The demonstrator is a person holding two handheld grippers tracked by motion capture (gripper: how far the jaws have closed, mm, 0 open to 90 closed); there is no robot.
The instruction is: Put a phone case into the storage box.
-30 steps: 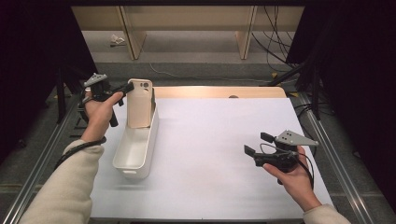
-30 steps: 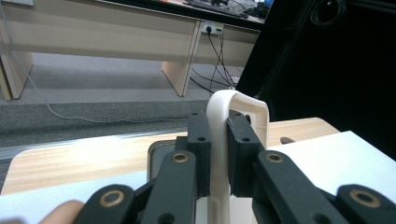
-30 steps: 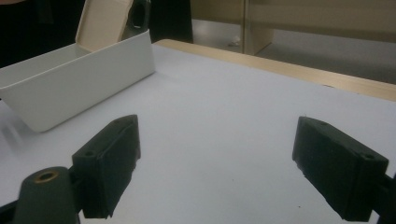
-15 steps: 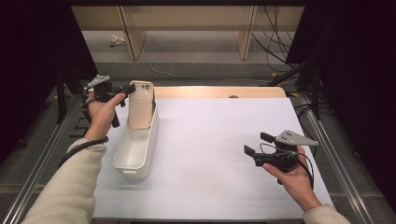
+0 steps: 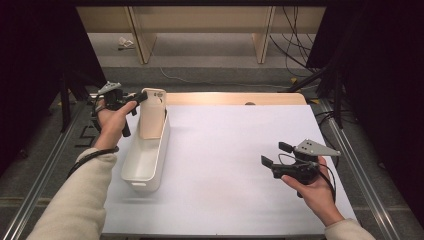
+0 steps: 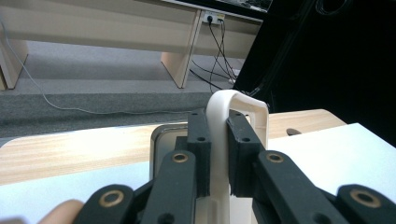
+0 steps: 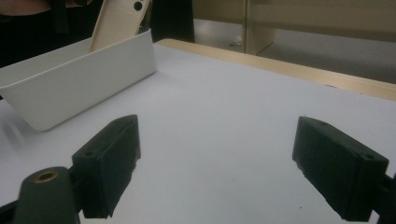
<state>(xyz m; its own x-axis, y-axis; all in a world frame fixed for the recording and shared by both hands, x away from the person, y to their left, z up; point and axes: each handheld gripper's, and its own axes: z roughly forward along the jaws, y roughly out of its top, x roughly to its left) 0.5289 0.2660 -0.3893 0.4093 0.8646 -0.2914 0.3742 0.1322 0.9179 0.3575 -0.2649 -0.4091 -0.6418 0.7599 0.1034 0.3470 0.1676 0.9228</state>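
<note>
At the left of the high view, the person's left hand (image 5: 112,122) holds the left gripper (image 5: 140,99) above the far end of a white bin (image 5: 145,162), and its jaws are clenched on the upper edge of a beige phone case (image 5: 151,112). The case stands nearly upright with its lower end down inside the bin's far end, its top tilted slightly toward the far side of the table, and its camera cutout near the top corner. In the left gripper view the two black pads (image 6: 200,154) press the thin cream wall of the phone case (image 6: 243,105) from both sides, with the rounded top of the case rising above the jaws and the bin's rim just behind them. The long, narrow bin sits on the white sheet (image 5: 235,165) that covers the table, close to the sheet's left border, its length running away from the person. A strip of bare wooden tabletop (image 5: 235,98) shows beyond the sheet's far edge. Well apart from the bin, toward the right, the person's right hand (image 5: 315,192) holds the right gripper (image 5: 272,154) low over the sheet, pointing left toward the bin. Its jaws are released and stand wide apart with nothing between them; the right gripper view shows the two pads (image 7: 114,161) spread over bare white sheet, with the bin (image 7: 79,86) and the case (image 7: 116,21) farther off at the upper left.
</note>
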